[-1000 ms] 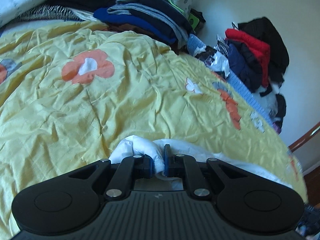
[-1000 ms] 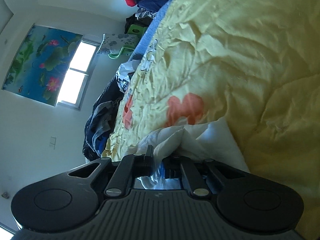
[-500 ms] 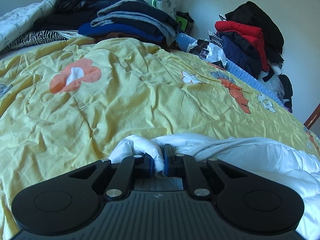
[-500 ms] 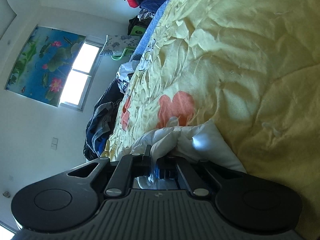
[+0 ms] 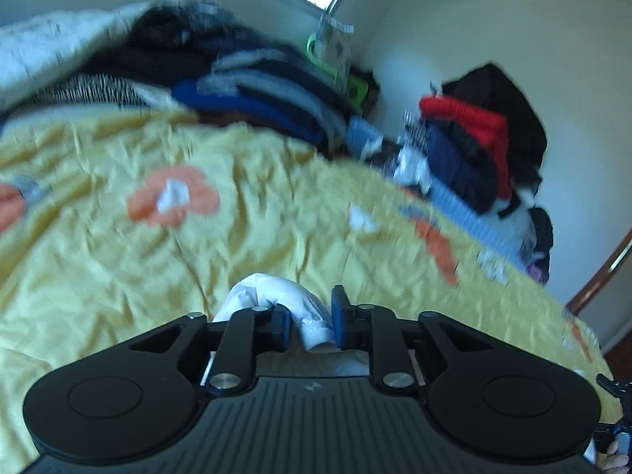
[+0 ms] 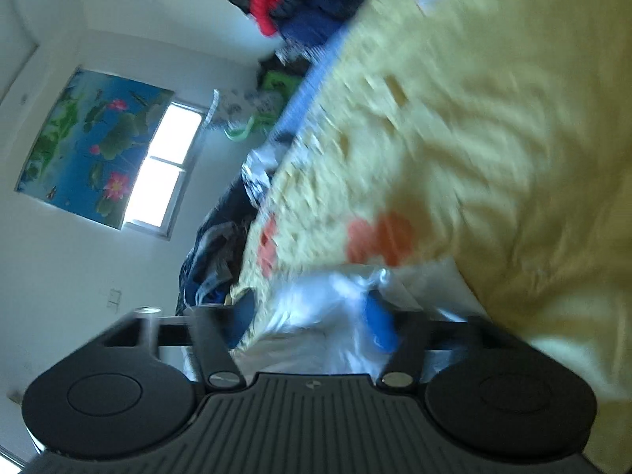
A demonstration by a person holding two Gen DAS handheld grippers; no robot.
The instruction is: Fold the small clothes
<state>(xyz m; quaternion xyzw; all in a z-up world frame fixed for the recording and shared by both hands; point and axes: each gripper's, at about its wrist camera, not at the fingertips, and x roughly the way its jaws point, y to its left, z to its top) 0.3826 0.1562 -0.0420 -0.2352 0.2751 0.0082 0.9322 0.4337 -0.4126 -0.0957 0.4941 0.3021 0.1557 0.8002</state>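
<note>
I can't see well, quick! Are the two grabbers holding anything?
Left gripper: jaws just opened, white garment loose between them.
Right gripper: jaws just opened wide, same garment between them, unpinched.

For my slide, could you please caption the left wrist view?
Left tool, jaws just opened, white garment between them, over a yellow quilt.

No legible text or labels.

A yellow quilt (image 5: 245,245) with orange flowers (image 5: 173,197) covers the bed. Stacked dark clothes (image 5: 268,98) and a red garment (image 5: 470,122) lie beyond it. A lotus picture (image 6: 94,150), blurred, seems to hang beside the window (image 6: 166,166).
</note>
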